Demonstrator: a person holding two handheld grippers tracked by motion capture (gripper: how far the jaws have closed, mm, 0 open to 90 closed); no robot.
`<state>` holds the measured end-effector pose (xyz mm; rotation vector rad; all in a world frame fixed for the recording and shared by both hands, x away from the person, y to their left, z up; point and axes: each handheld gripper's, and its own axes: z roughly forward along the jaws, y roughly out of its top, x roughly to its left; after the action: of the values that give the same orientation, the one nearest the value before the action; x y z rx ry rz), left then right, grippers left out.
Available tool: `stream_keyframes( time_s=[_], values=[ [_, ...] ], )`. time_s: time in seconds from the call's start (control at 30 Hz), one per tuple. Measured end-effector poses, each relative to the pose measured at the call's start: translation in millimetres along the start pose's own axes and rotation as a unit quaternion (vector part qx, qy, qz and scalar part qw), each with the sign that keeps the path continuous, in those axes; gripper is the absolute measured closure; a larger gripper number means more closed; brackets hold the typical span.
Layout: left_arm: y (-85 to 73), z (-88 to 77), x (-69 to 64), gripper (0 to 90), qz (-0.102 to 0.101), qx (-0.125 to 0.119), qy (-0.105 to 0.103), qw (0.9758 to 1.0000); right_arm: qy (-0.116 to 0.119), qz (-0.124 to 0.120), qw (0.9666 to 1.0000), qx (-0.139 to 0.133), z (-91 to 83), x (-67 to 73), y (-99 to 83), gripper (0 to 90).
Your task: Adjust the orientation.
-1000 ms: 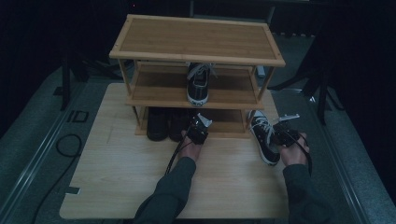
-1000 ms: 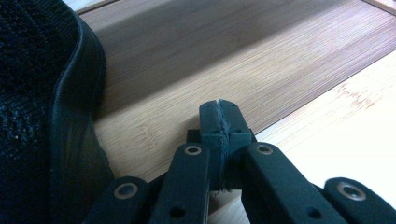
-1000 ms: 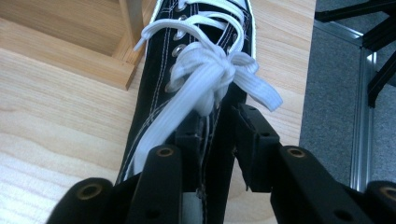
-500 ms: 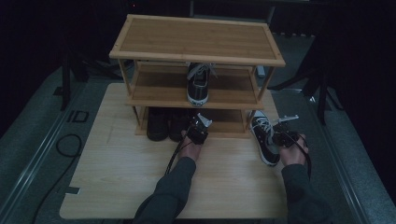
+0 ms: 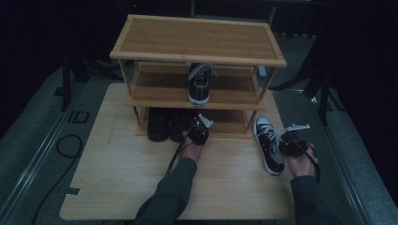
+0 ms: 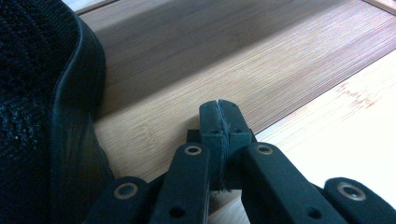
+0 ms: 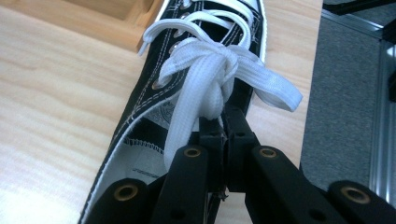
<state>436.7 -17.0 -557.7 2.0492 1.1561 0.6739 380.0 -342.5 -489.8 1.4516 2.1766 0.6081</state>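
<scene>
Right gripper (image 7: 223, 122) jaws pinch the sneaker's (image 7: 196, 93) upper edge.

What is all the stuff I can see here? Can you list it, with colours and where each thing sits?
Three-tier bamboo shoe rack: one, light brown, at the back of the table.
Black-and-white lace-up canvas sneaker on the rack: one, middle shelf, toe toward the person.
Matching black-and-white sneaker: one, on the table right of the rack.
Dark shoes: two, black, bottom shelf, left part.
Pale wooden table: one, under everything.
Black cable: one, on the grey floor at left.
Left gripper: black, shut, empty, by the bottom shelf.
Right gripper: black, shut at the sneaker's white laces; whether it pinches them is unclear.
</scene>
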Motion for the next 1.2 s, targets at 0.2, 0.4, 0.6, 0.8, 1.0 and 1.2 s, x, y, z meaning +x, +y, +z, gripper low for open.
stream_keyframes(
  time_s=[0.2, 0.4, 0.6, 0.8, 1.0, 1.2],
  values=[
    [-0.1, 0.3, -0.2, 89.7, -0.002, -0.002, 0.0, 1.0, 0.024, -0.003, 0.9996, -0.017, -11.2, 1.1, -14.0, 88.6],
    [0.0, 0.3, -0.4, 89.7, -0.003, -0.002, 0.0, 1.0, 0.033, -0.02, 0.9987, -0.032, -25.1, 5.7, -20.1, 88.7],
    [0.0, 0.2, -0.4, 89.7, -0.002, -0.002, 0.0, 1.0, 0.04, -0.034, 0.9975, -0.048, -39.0, 10.0, -21.5, 88.7],
    [0.0, 0.1, -0.3, 89.7, -0.002, -0.001, 0.0, 1.0, 0.057, -0.048, 0.9954, -0.059, -50.4, 12.5, -21.6, 88.7],
    [0.0, 0.1, -0.3, 89.7, -0.002, -0.001, 0.0, 1.0, 0.097, -0.086, 0.9894, -0.066, -50.9, 24.4, -17.6, 88.6],
    [-0.1, 0.2, -0.3, 89.7, -0.002, -0.002, 0.0, 1.0, 0.127, -0.143, 0.9787, -0.073, -42.3, 44.7, -13.4, 88.6]
  ],
)
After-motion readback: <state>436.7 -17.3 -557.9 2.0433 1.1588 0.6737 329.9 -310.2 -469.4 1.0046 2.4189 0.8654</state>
